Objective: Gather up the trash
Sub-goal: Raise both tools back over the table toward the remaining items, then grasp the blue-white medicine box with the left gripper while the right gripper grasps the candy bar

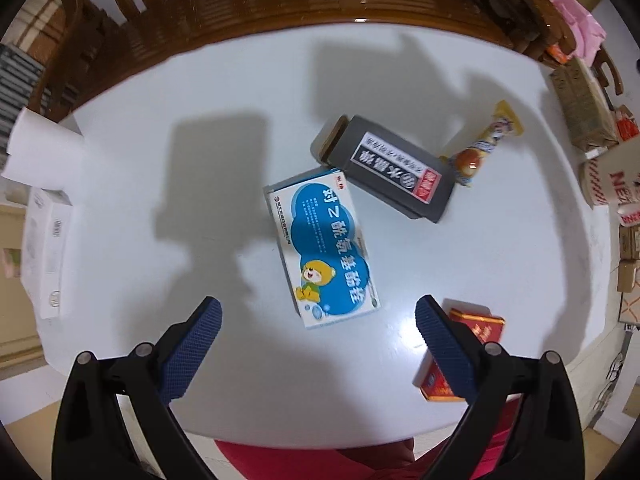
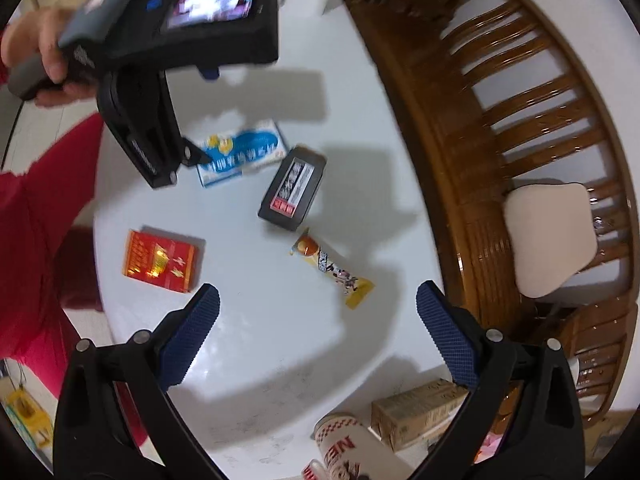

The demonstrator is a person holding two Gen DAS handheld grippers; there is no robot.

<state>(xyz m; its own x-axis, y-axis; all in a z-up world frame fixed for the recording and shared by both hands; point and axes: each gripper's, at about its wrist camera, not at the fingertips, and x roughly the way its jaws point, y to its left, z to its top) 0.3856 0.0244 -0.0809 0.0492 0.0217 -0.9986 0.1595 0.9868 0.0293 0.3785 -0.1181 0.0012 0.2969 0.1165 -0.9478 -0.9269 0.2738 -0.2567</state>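
Here, four bits of rubbish lie on the white table (image 1: 160, 280), none yet picked up. The blue-and-white medicine box (image 1: 322, 248) sits flat near the middle, its far corner touching the dark grey box (image 1: 390, 170), which lies at an angle beyond it. Just beside the grey box's far end lies the yellow snack wrapper (image 1: 486, 142), pointing toward the table's right edge. The red carton (image 1: 460, 354) lies apart from these, close to the near edge where the person in red stands.

The left gripper (image 1: 318, 316) hangs over the near edge with its jaws spread wide and nothing between them, the medicine box lying just ahead of the opening; I judge it is lined up to take that box first, since it is the closest piece and lies roughly along the fingers' line. The right gripper (image 2: 318, 300) is likewise wide apart and empty, above the table's right side, with the snack wrapper (image 2: 334, 268) just ahead of its gap, likely its own target. From there the red carton (image 2: 160, 260) lies off to its left.

No bin or bag shows in either view, so where the trash will go I cannot tell.
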